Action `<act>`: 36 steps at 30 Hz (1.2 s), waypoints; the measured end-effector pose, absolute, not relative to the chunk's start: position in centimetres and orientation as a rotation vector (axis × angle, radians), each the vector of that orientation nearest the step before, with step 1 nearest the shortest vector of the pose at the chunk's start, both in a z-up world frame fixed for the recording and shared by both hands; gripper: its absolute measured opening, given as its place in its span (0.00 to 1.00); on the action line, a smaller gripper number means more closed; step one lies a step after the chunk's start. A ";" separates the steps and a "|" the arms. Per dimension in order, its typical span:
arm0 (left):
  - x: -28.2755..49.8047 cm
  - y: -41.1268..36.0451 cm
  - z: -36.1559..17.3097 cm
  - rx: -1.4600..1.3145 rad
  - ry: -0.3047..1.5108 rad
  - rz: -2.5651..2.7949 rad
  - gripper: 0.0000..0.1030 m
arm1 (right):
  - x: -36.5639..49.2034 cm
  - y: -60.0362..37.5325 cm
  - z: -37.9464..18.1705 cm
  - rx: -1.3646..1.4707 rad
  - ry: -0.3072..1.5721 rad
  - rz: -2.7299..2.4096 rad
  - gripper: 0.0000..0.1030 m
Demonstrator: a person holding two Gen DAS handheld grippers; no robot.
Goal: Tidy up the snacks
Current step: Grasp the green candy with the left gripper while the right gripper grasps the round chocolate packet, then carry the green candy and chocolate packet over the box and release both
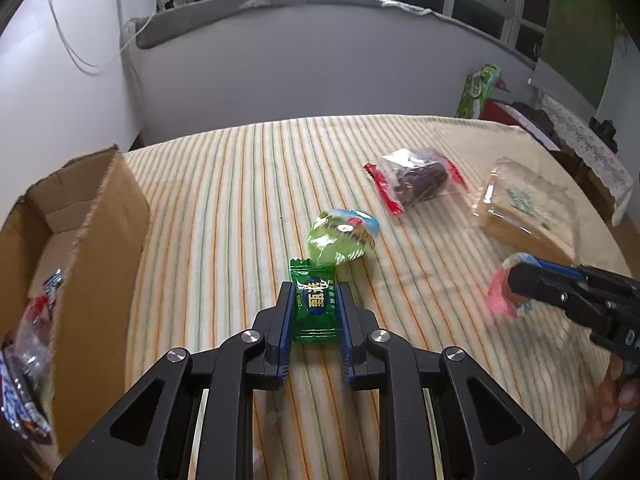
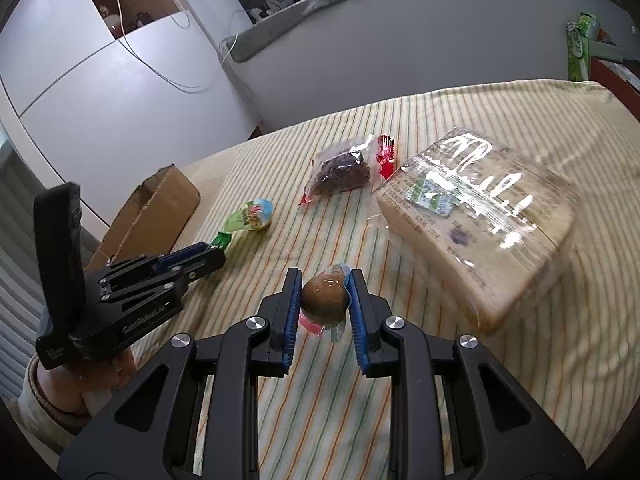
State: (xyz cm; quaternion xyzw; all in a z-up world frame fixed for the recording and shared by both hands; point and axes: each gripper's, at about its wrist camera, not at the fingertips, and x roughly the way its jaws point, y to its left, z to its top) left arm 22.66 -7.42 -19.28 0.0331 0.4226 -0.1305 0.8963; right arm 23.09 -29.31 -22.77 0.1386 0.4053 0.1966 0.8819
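My left gripper [image 1: 314,304] is shut on a green candy packet [image 1: 314,312] just above the striped tablecloth [image 1: 224,208]. It also shows in the right wrist view [image 2: 214,252], with the candy's green end [image 2: 223,239] sticking out. My right gripper [image 2: 325,292] is shut on a brown egg-shaped snack [image 2: 324,295] in clear wrap with pink trim. It shows in the left wrist view [image 1: 516,286] holding that pink-wrapped snack [image 1: 502,292]. A cardboard box [image 1: 96,248] with several wrapped snacks inside stands at the left.
On the cloth lie a green round wrapped snack [image 1: 344,238], a clear packet of dark brown pieces with red ends [image 1: 418,182] and a large clear-wrapped bread package [image 2: 476,224]. A green bag [image 1: 476,92] stands beyond the table's far right corner.
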 end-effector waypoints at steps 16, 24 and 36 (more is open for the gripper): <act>14.9 -6.7 -11.8 0.042 0.652 -0.343 0.18 | 16.9 -28.3 -16.7 0.178 0.723 0.309 0.23; 11.8 -5.3 -8.4 0.023 0.546 -0.350 0.17 | 13.8 -27.1 -11.9 0.119 0.631 0.295 0.23; 10.3 -0.9 -6.9 -0.032 0.483 -0.300 0.18 | 14.1 -21.3 -11.0 0.048 0.634 0.358 0.23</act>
